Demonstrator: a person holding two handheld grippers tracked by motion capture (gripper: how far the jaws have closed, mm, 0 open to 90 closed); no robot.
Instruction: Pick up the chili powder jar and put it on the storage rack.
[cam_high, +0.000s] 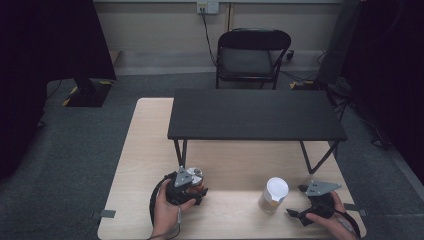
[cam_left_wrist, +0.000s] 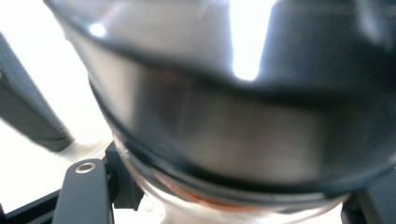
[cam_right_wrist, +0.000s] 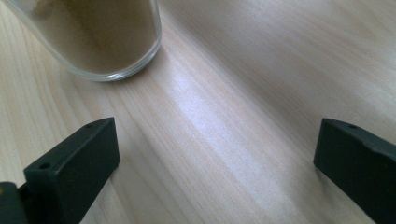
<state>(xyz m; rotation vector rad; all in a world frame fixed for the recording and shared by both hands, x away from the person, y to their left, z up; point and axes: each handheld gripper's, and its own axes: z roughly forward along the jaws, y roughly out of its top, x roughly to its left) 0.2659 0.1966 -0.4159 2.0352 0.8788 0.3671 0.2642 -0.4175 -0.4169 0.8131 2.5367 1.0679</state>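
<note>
A: Left gripper (cam_high: 192, 187) sits near the front left of the table (cam_high: 145, 150). Its jaws are clamped on a small jar (cam_high: 195, 176) with a shiny metal lid; the left gripper view has the jar's (cam_left_wrist: 243, 130) dark rim and glass wall pressed right up between the two black jaws.

B: Contents?

A: Something orange-brown shows low in the glass. Too blurred to name. The jar looks upright, the gripper coming at it from the person's side, roughly level.

B: Why grip it at the body rather than the lid?

A: My reading: a side grip on the glass keeps the jar steady and leaves the lid free. Judgement only.

B: Right gripper?

A: Right gripper (cam_high: 306, 201) rests at the front right, jaws wide apart, nothing between them. In the right gripper view bare wood lies between the jaws, and the base of a clear tumbler (cam_right_wrist: 100, 37) stands ahead and to the left.

B: That is the white-topped one?

A: Yes, the tumbler (cam_high: 273, 196) stands between the two grippers, nearer the right, apart from it. Brown, fine-grained fill inside; could be a powder, cannot confirm.

B: Anything else?

A: A black raised shelf (cam_high: 255, 115) spans the far half of the table, nothing on it. A folding chair (cam_high: 250, 57) stands behind.
</note>
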